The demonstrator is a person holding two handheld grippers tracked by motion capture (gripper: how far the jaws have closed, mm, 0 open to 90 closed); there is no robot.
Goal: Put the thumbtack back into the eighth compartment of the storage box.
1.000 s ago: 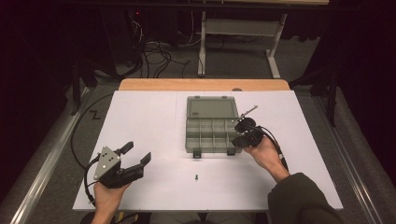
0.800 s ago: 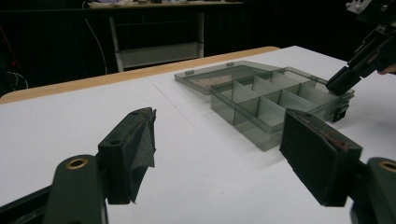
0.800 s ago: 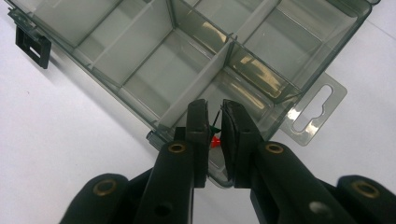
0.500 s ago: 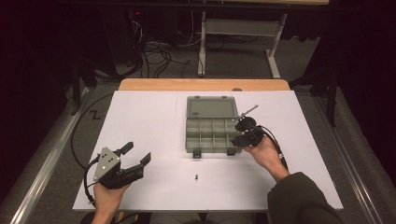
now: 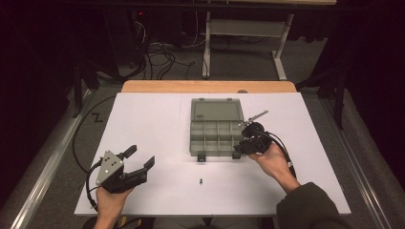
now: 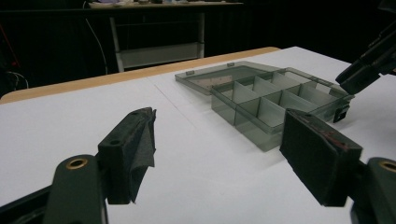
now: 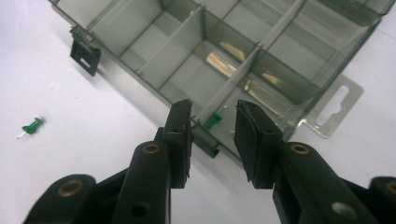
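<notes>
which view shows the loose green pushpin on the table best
The right gripper view: the green pushpin lies on the white table left of the organizer box, its colour and pin clear. In the high view it is a tiny dark speck in front of the box.

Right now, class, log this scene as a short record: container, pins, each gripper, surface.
container: clear grey compartment box, lid open flat behind it
pin in box: green push pin in a corner compartment, just beyond the right gripper's jaws
pin outside: second green push pin lying on the table in front of the box
right gripper: jaws just been opening, nothing between them
left gripper: open, empty, away from the box
surface: white table
</notes>
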